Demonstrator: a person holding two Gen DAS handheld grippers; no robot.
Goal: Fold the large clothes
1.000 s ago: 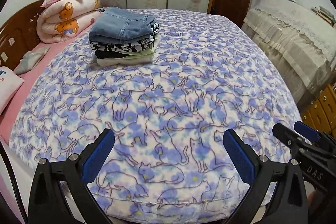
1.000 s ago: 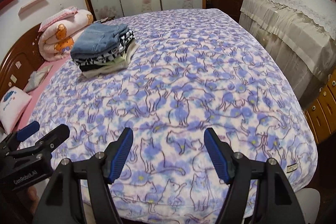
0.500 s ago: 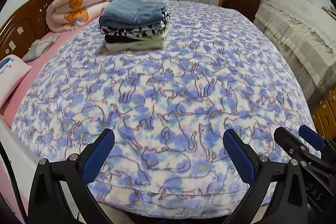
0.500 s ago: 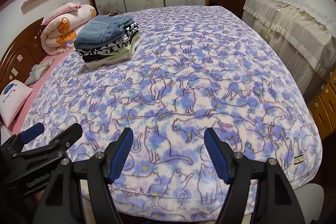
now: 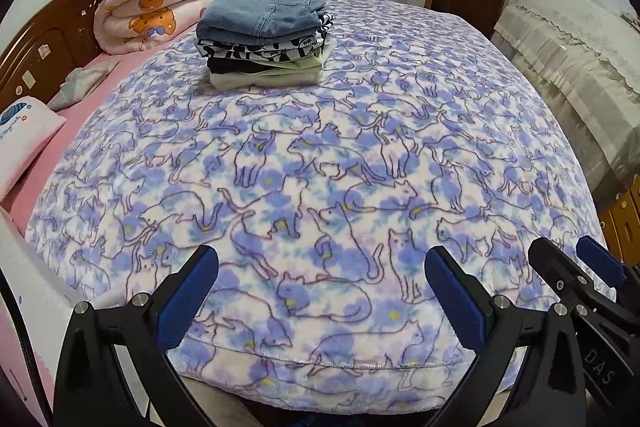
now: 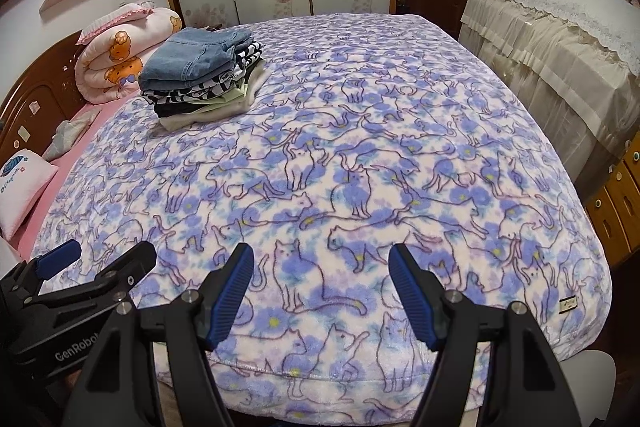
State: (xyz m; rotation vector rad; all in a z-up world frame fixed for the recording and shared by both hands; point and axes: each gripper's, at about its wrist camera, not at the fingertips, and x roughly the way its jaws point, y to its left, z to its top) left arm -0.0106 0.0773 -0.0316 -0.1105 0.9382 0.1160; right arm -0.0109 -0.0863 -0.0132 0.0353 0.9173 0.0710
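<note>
Cat-print blanket [image 5: 320,155] now nearer, both claws [image 5: 320,291] [image 6: 320,291] lower, spread, seemingly empty

"DAS" marks the right gripper [image 5: 576,259]; "GenRobot" the left gripper [image 6: 98,257].

Stack of folded clothes [image 5: 266,39] lying on the blanket [image 5: 320,187]

The stack is being seen at the far left, a rolled quilt [image 5: 152,15] lying behind it; a covered cabinet [image 5: 568,67] is standing to the right.
</note>
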